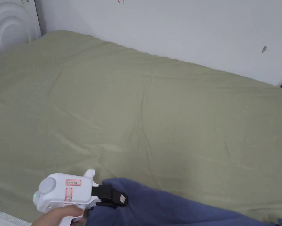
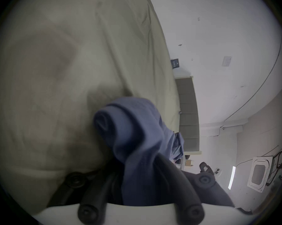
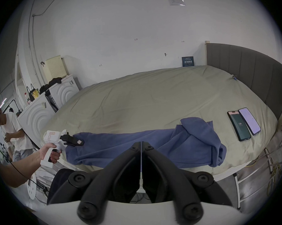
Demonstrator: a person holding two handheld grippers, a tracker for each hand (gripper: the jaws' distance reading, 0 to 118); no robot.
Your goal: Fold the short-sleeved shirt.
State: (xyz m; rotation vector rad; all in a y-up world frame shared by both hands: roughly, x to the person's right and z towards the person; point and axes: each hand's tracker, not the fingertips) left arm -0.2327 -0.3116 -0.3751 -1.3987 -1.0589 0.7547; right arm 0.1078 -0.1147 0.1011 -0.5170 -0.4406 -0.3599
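Observation:
A blue short-sleeved shirt (image 1: 166,206) lies bunched in a long strip along the near edge of the olive bed sheet (image 1: 137,103). My left gripper (image 1: 121,200), white with black jaws, is shut on the shirt's left end. In the left gripper view the blue cloth (image 2: 129,123) is pinched between the jaws of the left gripper (image 2: 137,163) and drapes over them. In the right gripper view the shirt (image 3: 120,140) stretches from the left gripper (image 3: 79,142) to a crumpled heap at the right. My right gripper (image 3: 141,145) hangs off the bed's near edge, jaws shut together on nothing.
Two phones (image 3: 244,124) lie on the sheet to the right of the shirt, near the grey headboard (image 3: 250,76). White cabinets (image 3: 39,114) stand at the bed's left end, and a person (image 3: 10,127) stands beyond them. A white wall (image 1: 196,29) runs behind the bed.

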